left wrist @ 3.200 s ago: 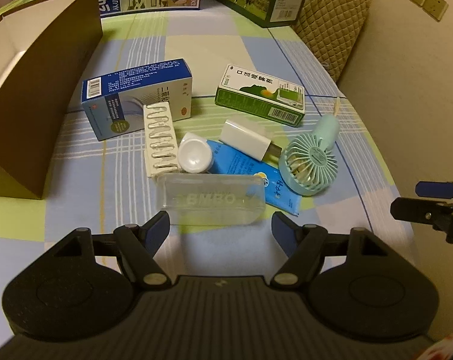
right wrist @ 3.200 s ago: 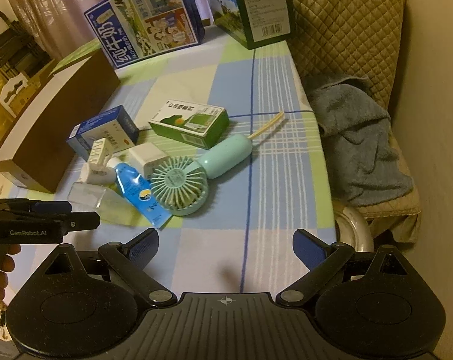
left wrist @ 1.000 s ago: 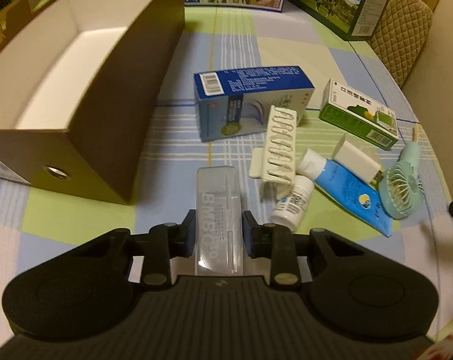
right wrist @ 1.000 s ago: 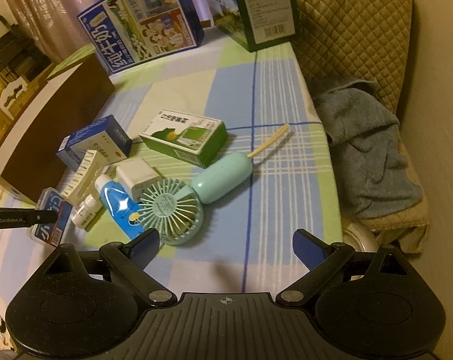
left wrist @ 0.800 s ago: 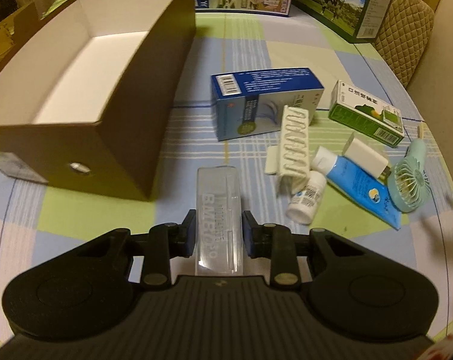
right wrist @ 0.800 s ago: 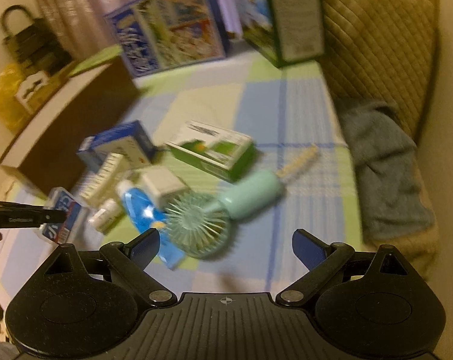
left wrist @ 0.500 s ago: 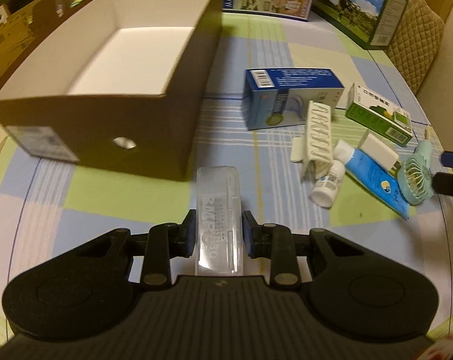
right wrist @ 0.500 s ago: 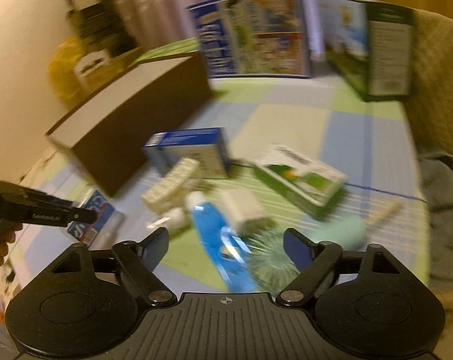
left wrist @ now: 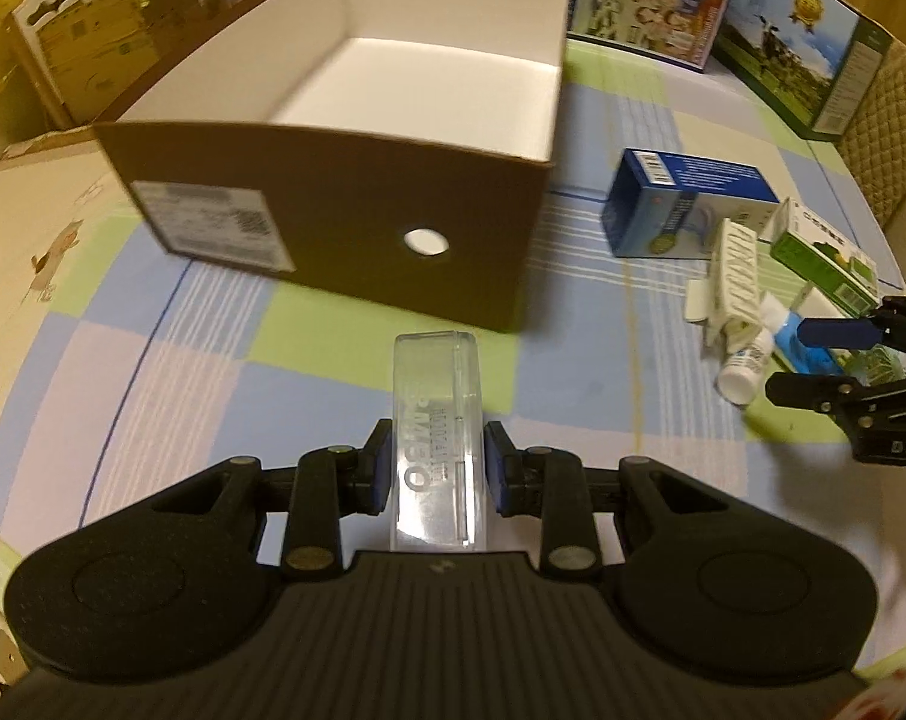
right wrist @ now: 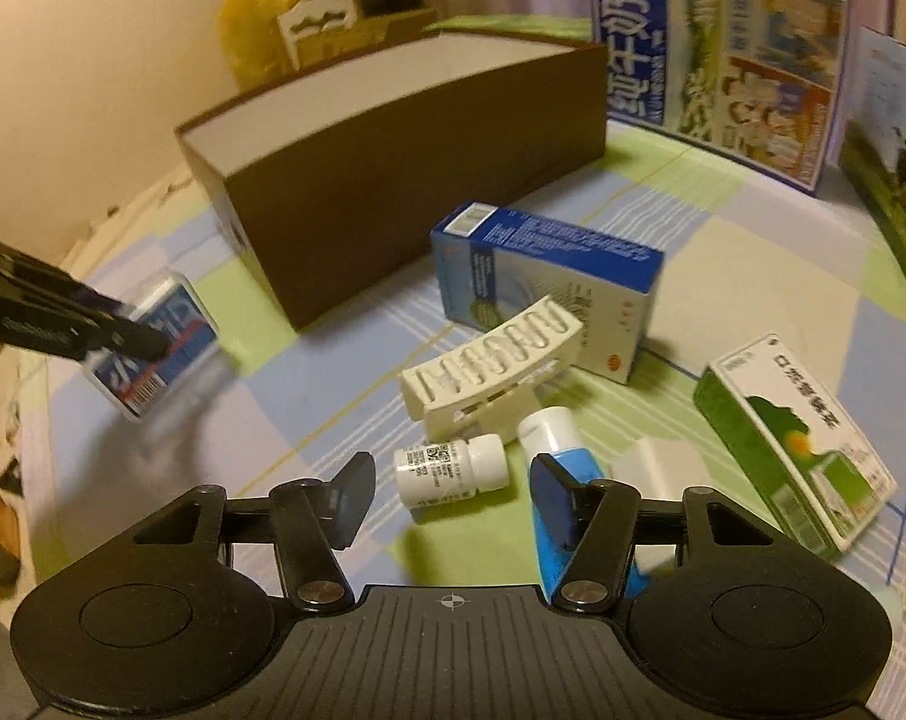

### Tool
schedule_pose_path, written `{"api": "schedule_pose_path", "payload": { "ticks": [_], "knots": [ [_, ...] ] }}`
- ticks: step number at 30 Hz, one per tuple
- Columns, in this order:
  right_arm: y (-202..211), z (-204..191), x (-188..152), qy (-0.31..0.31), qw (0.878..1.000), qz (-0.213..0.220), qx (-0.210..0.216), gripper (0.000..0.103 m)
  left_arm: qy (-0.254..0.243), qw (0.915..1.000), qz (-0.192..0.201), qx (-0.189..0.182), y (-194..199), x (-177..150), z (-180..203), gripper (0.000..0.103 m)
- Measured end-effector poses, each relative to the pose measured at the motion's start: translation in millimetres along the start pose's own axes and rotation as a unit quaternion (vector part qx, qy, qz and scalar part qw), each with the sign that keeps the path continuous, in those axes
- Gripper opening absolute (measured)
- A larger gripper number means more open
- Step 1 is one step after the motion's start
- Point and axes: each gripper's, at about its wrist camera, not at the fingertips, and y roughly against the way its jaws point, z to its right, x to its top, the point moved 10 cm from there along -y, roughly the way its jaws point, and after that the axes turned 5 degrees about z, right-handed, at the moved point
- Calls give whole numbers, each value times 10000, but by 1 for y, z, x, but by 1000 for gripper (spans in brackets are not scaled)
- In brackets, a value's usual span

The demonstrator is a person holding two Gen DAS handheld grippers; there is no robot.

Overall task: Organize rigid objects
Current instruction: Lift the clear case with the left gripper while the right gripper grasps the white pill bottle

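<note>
My left gripper (left wrist: pixel 435 468) is shut on a clear plastic case (left wrist: pixel 438 396), held above the checked cloth just in front of the open brown box (left wrist: pixel 333 210). The right wrist view shows that case (right wrist: pixel 165 354) at the far left in the left gripper (right wrist: pixel 123 336). My right gripper (right wrist: pixel 453 480) hangs low over the pile with its jaws closing. A small white bottle (right wrist: pixel 450 474) lies on its side between them, with a gap to each pad. In the left wrist view the right gripper (left wrist: pixel 813 360) is at the right edge, over the bottle (left wrist: pixel 744 369).
Behind the bottle lie a white hair clip (right wrist: pixel 495 366) and a blue medicine box (right wrist: pixel 549 276). A blue tube (right wrist: pixel 567 462), a white charger (right wrist: pixel 669 462) and a green box (right wrist: pixel 795 444) are to the right. Tall milk cartons (right wrist: pixel 717 60) stand at the back.
The left gripper carried the clear case left, to the front of the brown box. The right gripper swung left and down over the pile, and its jaws narrowed around the white bottle.
</note>
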Motion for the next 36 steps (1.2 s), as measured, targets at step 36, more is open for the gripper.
{"api": "schedule_pose_path", "payload": {
  "ticks": [36],
  "knots": [
    [38, -26, 37, -310, 9992, 155, -221, 44, -71, 9997, 200, -124, 25, 15, -48, 26]
  ]
}}
